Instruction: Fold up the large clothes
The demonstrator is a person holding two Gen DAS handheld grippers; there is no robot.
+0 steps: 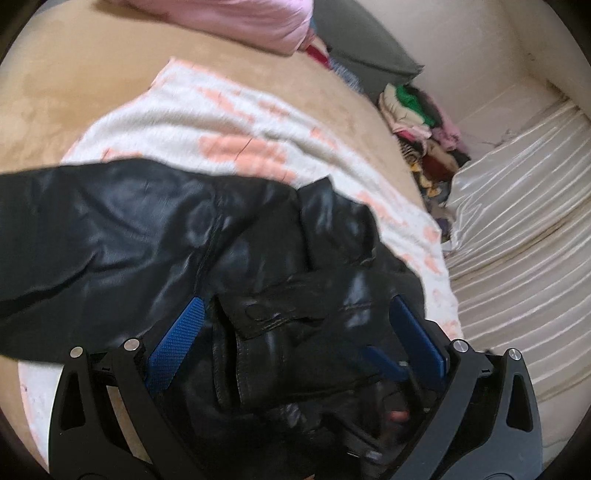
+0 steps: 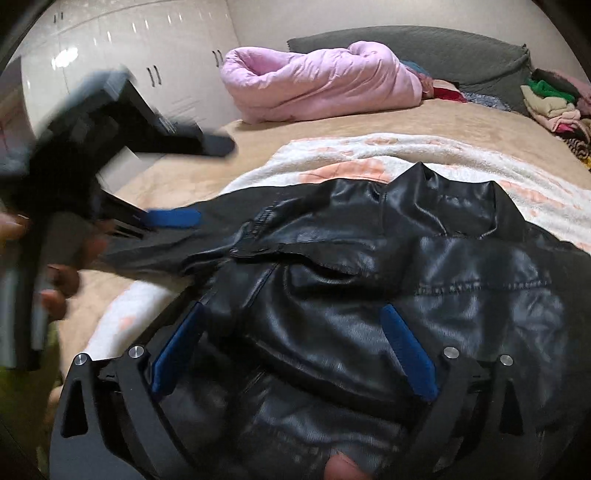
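Hovering tilted down over black jacket | right claw agape | left claw agape, empty

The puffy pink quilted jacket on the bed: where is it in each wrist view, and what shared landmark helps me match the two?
Left wrist view: the puffy pink quilted jacket lies at the top edge, left of centre, partly cut off.
Right wrist view: the same jacket lies whole in the upper middle, on the tan bed cover.
Shared landmark: the grey headboard cushion just right of and behind it.
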